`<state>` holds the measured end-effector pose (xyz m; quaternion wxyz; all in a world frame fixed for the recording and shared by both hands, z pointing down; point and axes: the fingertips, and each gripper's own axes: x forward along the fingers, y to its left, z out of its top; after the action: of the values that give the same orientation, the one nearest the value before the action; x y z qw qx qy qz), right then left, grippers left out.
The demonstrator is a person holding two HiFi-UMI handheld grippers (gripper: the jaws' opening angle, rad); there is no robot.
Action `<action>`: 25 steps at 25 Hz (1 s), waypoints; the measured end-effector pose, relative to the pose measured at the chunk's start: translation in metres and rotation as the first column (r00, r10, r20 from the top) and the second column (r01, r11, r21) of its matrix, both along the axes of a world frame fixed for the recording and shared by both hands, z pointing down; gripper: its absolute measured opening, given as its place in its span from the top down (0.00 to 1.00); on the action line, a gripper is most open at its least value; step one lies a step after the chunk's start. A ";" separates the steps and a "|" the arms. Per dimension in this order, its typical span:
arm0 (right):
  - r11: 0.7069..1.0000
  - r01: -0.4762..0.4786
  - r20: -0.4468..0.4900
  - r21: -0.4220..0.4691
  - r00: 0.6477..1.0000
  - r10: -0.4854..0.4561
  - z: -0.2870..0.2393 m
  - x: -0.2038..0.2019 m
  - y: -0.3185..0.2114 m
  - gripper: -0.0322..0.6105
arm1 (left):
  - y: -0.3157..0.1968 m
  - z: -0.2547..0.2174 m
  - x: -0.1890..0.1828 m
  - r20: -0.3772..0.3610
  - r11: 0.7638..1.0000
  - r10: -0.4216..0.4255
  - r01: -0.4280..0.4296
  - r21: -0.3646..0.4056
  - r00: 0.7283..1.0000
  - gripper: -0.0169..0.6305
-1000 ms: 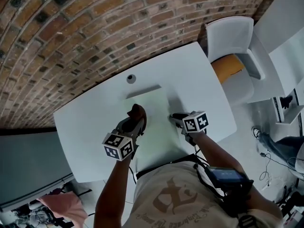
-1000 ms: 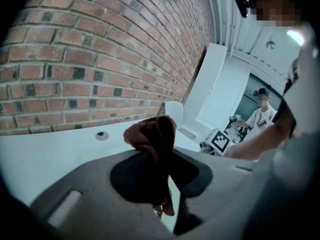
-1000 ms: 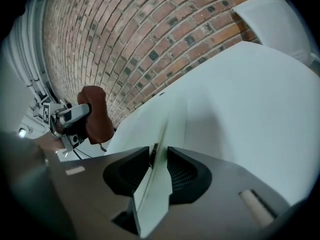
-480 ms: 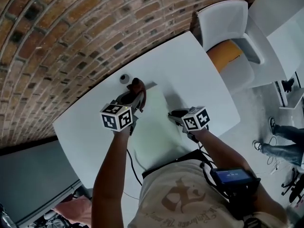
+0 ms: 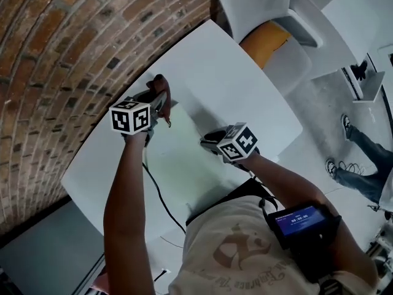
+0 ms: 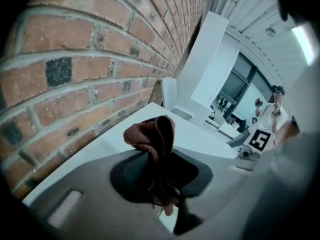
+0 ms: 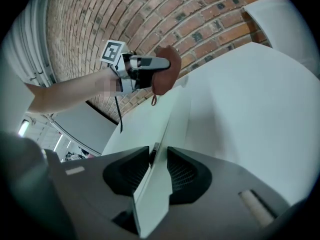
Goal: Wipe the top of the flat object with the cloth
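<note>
A pale flat board (image 5: 178, 155) lies on the white table (image 5: 245, 85). My left gripper (image 5: 158, 98) is shut on a reddish-brown cloth (image 5: 161, 86) at the board's far end near the brick wall. In the left gripper view the cloth (image 6: 154, 149) bunches up between the jaws. My right gripper (image 5: 207, 141) is shut on the board's right edge; in the right gripper view the board's edge (image 7: 165, 149) runs between the two pads, and the left gripper (image 7: 150, 64) with the cloth (image 7: 164, 76) shows beyond.
A brick wall (image 5: 67, 48) runs along the table's far side. A white chair with an orange seat (image 5: 267, 39) stands past the table's right end. A black cable (image 5: 161, 198) trails from the left gripper. A person's legs (image 5: 359, 158) are on the floor at right.
The left gripper with the cloth has moved along the board away from me toward the brick wall. The right gripper has kept its hold on the board's edge. The head view has tilted.
</note>
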<state>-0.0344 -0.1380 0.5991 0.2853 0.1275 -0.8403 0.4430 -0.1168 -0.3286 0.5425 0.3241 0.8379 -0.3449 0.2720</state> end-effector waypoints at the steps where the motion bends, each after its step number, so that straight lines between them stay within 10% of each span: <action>1: 1.000 0.001 0.000 0.000 1.000 -0.001 0.000 0.000 0.000 0.76 | -0.003 0.006 0.002 0.002 1.000 0.009 -0.009 -0.019 1.000 0.86; 10: 1.000 -0.004 -0.009 -0.002 1.000 0.004 0.000 0.002 0.001 0.76 | 0.011 0.060 0.028 -0.096 0.944 0.039 -0.068 -0.322 0.995 0.86; 25: 1.000 -0.019 -0.039 0.000 0.999 0.019 0.000 0.004 0.003 0.76 | 0.047 0.074 -0.046 0.094 0.925 0.122 -0.079 -0.371 0.988 0.86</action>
<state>-0.0303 -0.1353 0.5991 0.2977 0.1441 -0.8331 0.4433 -0.1628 -0.2812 0.6160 0.4397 0.7621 -0.2629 0.3959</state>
